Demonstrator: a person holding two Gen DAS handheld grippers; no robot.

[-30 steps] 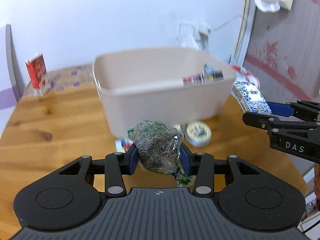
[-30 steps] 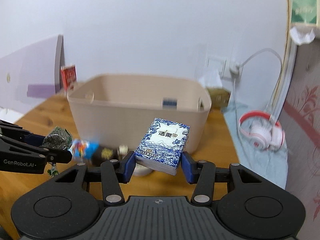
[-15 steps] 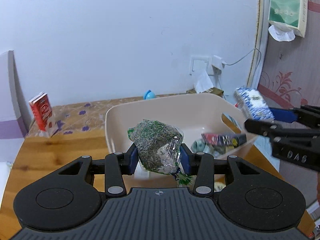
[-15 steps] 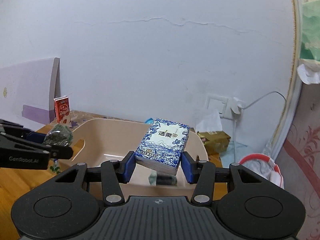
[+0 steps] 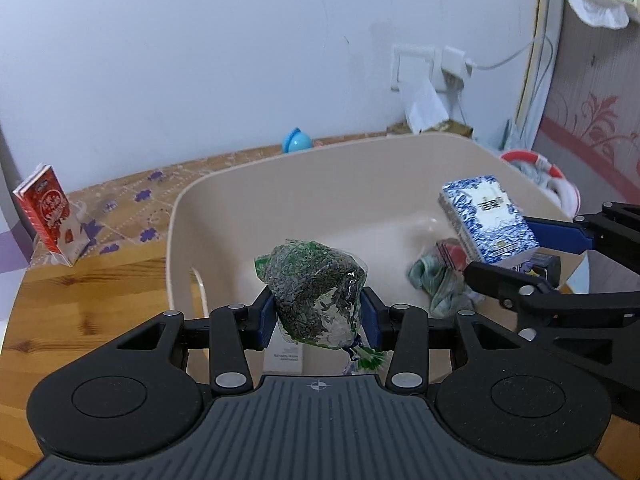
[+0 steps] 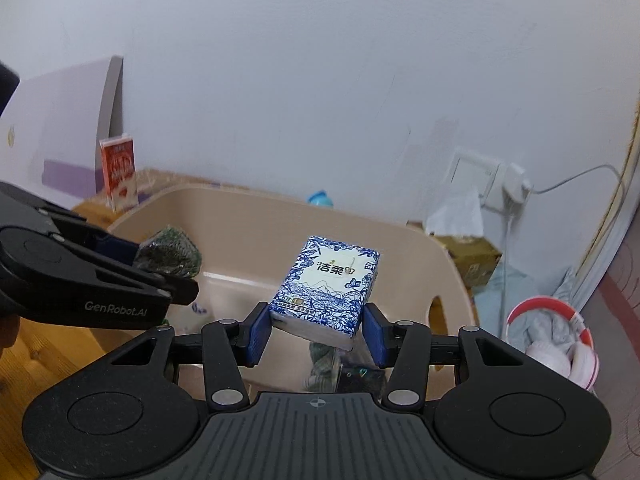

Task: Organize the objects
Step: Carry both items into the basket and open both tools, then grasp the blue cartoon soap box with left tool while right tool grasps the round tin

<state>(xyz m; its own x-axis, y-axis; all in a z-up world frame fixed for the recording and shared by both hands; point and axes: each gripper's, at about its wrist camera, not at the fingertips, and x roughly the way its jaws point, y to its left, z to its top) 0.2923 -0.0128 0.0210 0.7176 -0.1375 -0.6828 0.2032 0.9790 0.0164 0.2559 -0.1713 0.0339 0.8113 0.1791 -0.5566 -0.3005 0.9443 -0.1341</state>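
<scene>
Right, I've got both grippers over the beige tub [image 5: 360,184] w/ a load in each. My left gripper [image 5: 316,318] is pinching a clear bag of dried green herbs [image 5: 314,294] btwn its blue pads, bag bulging up above them, its green knotted tail hanging under. It hangs above the tub's near-left part. My right gripper [image 6: 316,330] is clamped on a blue-and-white tissue pack [image 6: 328,286], printed face up, pack tilted w/ its far end raised; it hangs above the tub's right half, off the floor of it.

Inside the tub I see a crumpled greenish cloth [image 5: 438,286], a small red item [image 5: 450,254] just beside it, and a white label-like card [image 5: 285,354] under my left pads. Can't tell what the dark thing below the tissue pack is.

Tub sits on a wooden table [image 5: 88,300]. Red-and-white carton [image 5: 46,214] stands upright at far left, well apart from the tub. Blue ball-shaped thing [image 5: 297,142] behind the far rim, near the wall. Red-and-white headphones [image 6: 560,344] lie on grey cloth to the right.
</scene>
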